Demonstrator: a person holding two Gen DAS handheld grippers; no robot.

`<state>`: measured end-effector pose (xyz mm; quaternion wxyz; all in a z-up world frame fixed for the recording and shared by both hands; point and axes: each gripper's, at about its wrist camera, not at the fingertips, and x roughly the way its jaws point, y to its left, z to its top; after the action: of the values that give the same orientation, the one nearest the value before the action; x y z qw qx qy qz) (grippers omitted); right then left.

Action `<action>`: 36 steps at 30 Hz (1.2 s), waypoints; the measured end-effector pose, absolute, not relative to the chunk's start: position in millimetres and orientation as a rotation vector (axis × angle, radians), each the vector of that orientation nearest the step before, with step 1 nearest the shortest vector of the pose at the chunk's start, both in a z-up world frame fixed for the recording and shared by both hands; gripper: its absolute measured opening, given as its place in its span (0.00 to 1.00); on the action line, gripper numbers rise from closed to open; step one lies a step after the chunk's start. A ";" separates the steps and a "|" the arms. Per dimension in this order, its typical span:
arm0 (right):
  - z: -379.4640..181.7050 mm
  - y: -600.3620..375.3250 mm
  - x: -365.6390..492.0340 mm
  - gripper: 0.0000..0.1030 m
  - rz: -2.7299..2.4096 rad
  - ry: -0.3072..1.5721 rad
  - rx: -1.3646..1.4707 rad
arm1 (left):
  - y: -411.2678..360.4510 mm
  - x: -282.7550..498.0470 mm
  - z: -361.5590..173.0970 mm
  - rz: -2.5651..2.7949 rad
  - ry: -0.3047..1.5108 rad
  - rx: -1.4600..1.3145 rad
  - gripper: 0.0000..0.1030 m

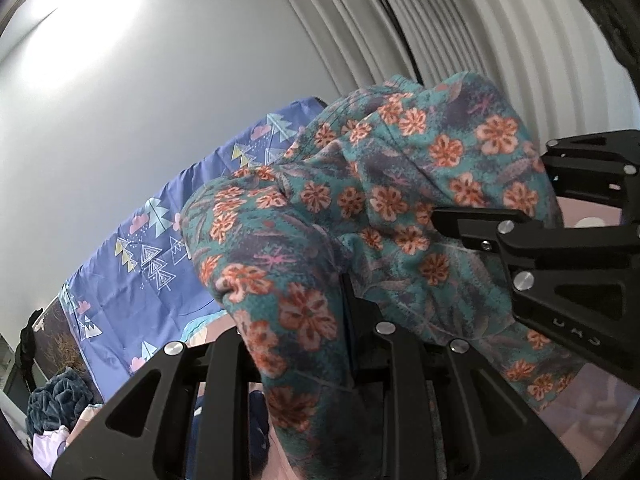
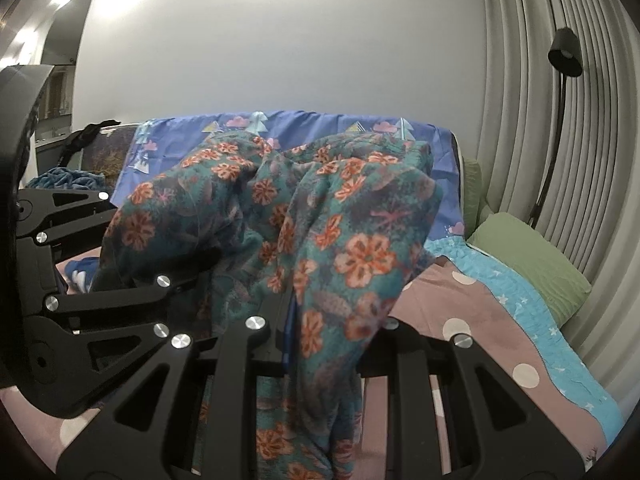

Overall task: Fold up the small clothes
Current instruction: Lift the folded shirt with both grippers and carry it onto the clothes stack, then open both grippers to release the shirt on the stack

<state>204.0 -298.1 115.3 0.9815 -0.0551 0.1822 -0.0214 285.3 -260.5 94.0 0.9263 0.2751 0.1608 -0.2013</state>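
the bed [image 2: 500, 320] in pink dots spreads below, and lifted clear above it hangs the floral garment [image 2: 320, 220], bunched, slung between both tools and drooping down from each. right gripper [image 2: 290, 300] is clamped onto its fabric, left gripper [image 1: 350, 292] likewise pinching a fold. they sit close side by side, so neither is nearer; spreading apart looks next.

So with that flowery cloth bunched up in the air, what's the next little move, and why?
Probably draw the two tools apart. The left tool and right tool both pinch the cloth close together, so it hangs crumpled above the bed; spreading it should flatten it for folding.
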 end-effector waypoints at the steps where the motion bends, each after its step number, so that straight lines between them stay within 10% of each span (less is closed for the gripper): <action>1: 112.9 -298.8 211.1 0.21 -0.049 0.372 -0.106 | -263.1 292.7 91.3 -0.406 0.335 0.571 0.23; 6: 96.7 -305.6 252.7 0.22 -0.071 0.416 -0.055 | -277.0 326.5 71.1 -0.350 0.342 0.642 0.31; 7: 92.5 -306.8 260.5 0.31 -0.081 0.424 -0.050 | -277.4 334.9 65.0 -0.326 0.351 0.636 0.42; 9: 70.8 -309.6 283.4 0.82 -0.201 0.461 -0.096 | -274.3 355.6 46.1 -0.269 0.421 0.628 0.60; 10: 59.6 -311.4 291.7 0.87 -0.247 0.500 -0.117 | -270.6 367.7 31.1 -0.247 0.493 0.628 0.64; 17: -50.7 -361.8 280.0 0.85 -0.185 0.720 0.168 | -229.4 356.7 -50.6 -0.194 0.573 0.626 0.65; 36: -15.9 -344.5 45.8 0.86 -0.186 0.519 0.190 | -167.1 120.7 26.9 -0.406 0.490 0.355 0.97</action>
<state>45.8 -344.5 -15.9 0.9578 0.0937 0.2556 -0.0917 120.7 -167.1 26.9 0.9343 0.1736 0.2398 -0.1986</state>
